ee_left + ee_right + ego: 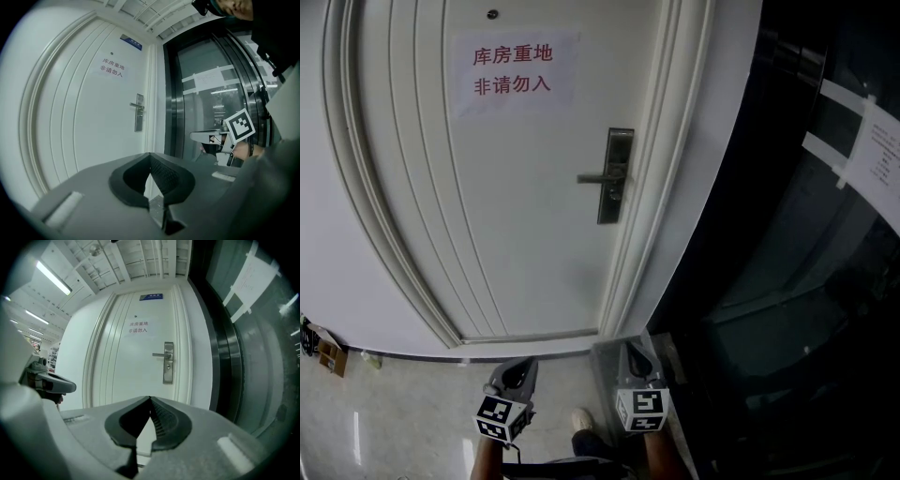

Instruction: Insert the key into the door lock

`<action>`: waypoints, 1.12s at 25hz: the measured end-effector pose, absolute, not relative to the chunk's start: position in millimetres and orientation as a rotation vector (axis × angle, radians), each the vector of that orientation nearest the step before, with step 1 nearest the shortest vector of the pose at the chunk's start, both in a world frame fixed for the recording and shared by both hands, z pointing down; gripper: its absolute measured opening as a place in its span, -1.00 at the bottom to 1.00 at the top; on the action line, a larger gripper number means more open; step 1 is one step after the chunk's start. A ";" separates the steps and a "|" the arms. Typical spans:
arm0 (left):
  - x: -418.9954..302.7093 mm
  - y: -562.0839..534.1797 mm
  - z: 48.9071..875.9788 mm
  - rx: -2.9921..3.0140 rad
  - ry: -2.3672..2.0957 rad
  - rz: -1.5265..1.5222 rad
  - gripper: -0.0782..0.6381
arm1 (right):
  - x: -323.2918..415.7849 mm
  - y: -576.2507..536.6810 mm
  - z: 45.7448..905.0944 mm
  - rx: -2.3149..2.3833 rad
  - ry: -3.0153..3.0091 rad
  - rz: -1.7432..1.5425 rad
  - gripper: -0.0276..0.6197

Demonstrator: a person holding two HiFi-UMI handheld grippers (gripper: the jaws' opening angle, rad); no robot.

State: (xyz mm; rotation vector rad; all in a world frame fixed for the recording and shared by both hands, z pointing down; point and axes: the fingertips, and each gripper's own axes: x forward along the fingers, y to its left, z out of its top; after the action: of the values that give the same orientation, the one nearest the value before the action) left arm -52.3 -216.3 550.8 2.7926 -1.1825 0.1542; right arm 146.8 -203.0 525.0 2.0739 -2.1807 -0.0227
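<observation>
The white door (516, 206) carries a metal lock plate (615, 176) with a lever handle (595, 177) at its right side. The lock plate (139, 112) also shows in the left gripper view, and the lock plate (168, 363) shows straight ahead in the right gripper view. My left gripper (523, 364) and right gripper (634, 349) are held low, side by side, well short of the door. The left gripper (150, 154) and right gripper (150, 398) each have their jaws meeting at the tip. No key shows in any view.
A paper sign with red characters (514, 70) is stuck on the door. Dark glass panels (787, 244) with taped papers (874, 155) stand to the door's right. A cardboard box (328, 354) lies on the tiled floor at the far left. My shoe (581, 419) is below the grippers.
</observation>
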 end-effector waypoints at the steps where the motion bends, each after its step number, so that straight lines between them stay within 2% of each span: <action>1: -52.0 -212.1 551.0 2.794 -1.181 0.152 -0.78 | 146.4 -196.9 525.9 2.076 -2.181 -0.021 -0.91; 15: -68.4 -148.4 553.4 2.802 -1.211 0.148 -0.78 | 130.7 -114.0 539.7 2.064 -2.182 0.003 -0.91; 28: -76.8 -120.8 552.6 2.789 -1.241 0.119 -0.78 | 102.3 -83.6 548.4 1.966 -2.287 0.049 -0.91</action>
State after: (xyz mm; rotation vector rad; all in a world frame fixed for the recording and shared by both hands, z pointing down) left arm -76.8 -120.8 552.6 2.7888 -1.2408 0.1193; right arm 102.3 -83.6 548.4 1.9664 -2.2872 0.0485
